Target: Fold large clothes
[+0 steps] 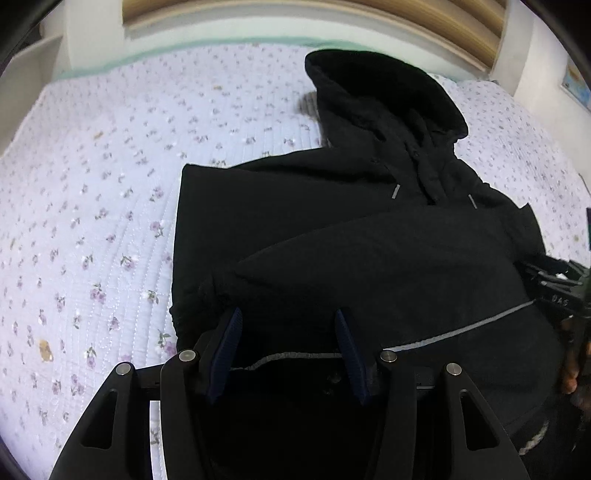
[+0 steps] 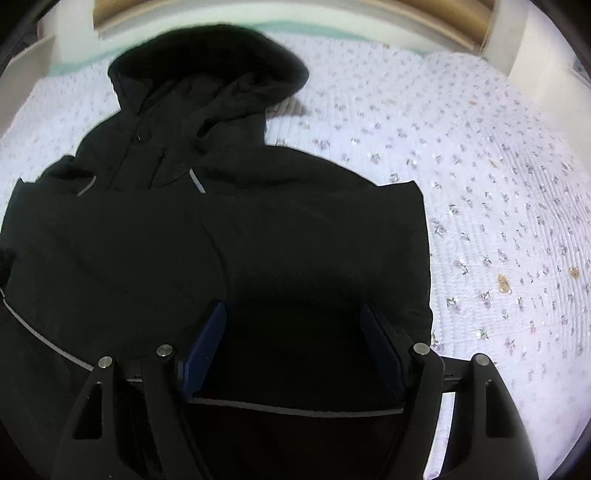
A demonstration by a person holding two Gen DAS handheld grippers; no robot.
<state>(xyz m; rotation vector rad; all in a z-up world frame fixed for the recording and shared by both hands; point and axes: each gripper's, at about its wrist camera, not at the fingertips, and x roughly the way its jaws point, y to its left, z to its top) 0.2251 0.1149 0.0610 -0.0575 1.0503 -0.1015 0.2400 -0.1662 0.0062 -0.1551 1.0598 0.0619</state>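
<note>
Jacket: one black hooded jacket (image 1: 332, 229) (image 2: 229, 236), lying on the bed with its hood (image 1: 384, 96) (image 2: 210, 70) toward the headboard side and the hem nearest both cameras.
Sleeves: both folded in across the body; the left wrist view shows one sleeve (image 1: 369, 258) laid diagonally over the front, ending in a gathered cuff just ahead of the left tongs.
Reflective trims: two short grey tabs near the collar (image 1: 395, 192) (image 2: 197, 181), plus one long grey stripe (image 1: 461, 330) (image 2: 295, 409) running along the lower body (seen in both views).
Bedspread: one pale lilac quilted cover (image 1: 92, 206) (image 2: 498, 206) printed with small purple flower sprigs; a few brownish spots on it.
Left gripper (image 1: 288, 321): jaws apart, blue pads on either side of the hem fabric, nothing pinched between them.
Right gripper (image 2: 293, 314): jaws spread wide over the jacket's lower edge, not clamped on cloth.
Other tool: the right gripper also shows at the far right edge of the left wrist view, beside the jacket.
Writing: pale letters on that tool's body, too blurred to read; no legible brand on the jacket.
Headboard: one wooden panel (image 1: 295, 11) (image 2: 258, 9) behind the bed.
</note>
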